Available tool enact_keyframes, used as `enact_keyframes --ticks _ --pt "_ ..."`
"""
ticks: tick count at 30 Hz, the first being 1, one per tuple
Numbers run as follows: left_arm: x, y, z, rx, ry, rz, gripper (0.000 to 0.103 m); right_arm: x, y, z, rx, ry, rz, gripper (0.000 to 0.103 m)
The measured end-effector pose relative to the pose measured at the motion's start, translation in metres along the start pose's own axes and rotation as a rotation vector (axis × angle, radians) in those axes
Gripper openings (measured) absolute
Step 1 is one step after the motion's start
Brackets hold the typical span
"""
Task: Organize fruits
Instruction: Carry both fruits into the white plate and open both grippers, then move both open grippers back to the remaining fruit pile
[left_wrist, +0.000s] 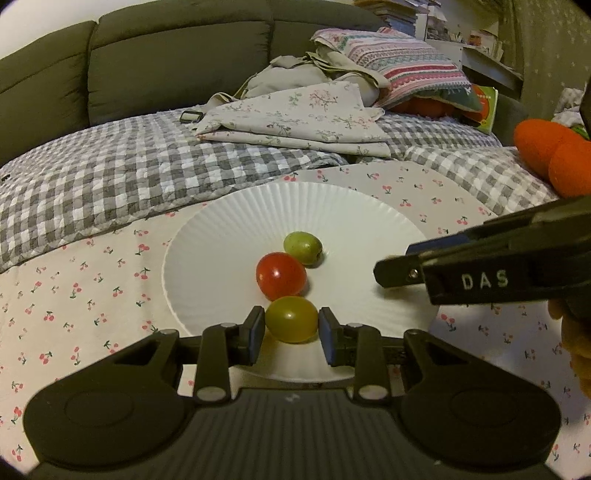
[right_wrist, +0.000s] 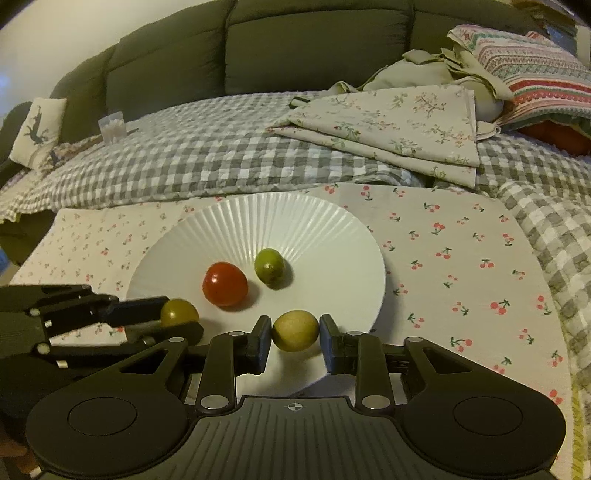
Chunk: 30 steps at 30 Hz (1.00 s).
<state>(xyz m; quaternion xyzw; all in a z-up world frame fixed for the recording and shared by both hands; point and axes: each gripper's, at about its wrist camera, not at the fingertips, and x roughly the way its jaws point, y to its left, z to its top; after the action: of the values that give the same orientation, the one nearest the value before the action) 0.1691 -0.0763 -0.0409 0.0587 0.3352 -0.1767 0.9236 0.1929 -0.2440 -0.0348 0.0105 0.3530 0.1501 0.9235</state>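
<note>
— Where are the fruits for us?

— All four are on the white plate. In the middle lie a red tomato and, just behind it, a green fruit, close together. We cannot tell if they touch.

— And the two at the near edge?

— We have a yellow-green fruit between the pads of our left gripper, low over the near part of the plate, right in front of the tomato. Both pads lie against its sides, so the left gripper is pinching it.

— The other hand?

— Our right gripper has a yellow fruit between its pads, near the plate's front rim and to the right of the left gripper. The jaws are narrow, about as wide as the fruit. One pad meets it, the other looks a hair off. We cannot tell whether it is gripped or only framed.

— What is under the plate?

— A cherry-print cloth, spread over a grey checked blanket.

— Farther back?

— A folded flowered sheet lies on the blanket, a striped pillow behind it, and the dark sofa back behind everything. At the right edge we see an orange plush toy.
</note>
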Motion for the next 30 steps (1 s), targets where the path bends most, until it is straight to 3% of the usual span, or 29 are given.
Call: enact_keyframes --ticks 1,2,3,5,9,17,30 --pt "0.000 0.001 0.000 -0.008 0.001 -0.004 0.031 0.000 0.000 0.001 0.006 -0.002 0.000 0.033" --pt "0.000 0.003 0.000 -0.020 0.003 -0.010 0.039 0.000 0.000 0.001 0.011 -0.005 0.000 0.036" --pt "-0.002 0.004 0.000 -0.031 -0.004 -0.010 0.054 0.000 -0.001 0.002 0.016 -0.006 -0.001 0.037" --pt "-0.006 0.003 -0.001 -0.030 -0.034 0.002 0.070 -0.002 -0.001 0.002 0.023 -0.006 0.000 0.046" --pt "-0.014 0.000 0.000 -0.001 -0.051 0.006 0.071 -0.010 -0.004 0.006 0.046 -0.024 -0.002 0.047" --pt "-0.031 0.010 0.001 -0.077 -0.046 0.032 0.071 -0.036 -0.020 0.010 0.093 -0.072 -0.025 0.052" --pt "-0.072 0.021 -0.015 -0.119 0.016 0.072 0.071 -0.068 -0.021 -0.003 0.122 -0.074 -0.025 0.059"
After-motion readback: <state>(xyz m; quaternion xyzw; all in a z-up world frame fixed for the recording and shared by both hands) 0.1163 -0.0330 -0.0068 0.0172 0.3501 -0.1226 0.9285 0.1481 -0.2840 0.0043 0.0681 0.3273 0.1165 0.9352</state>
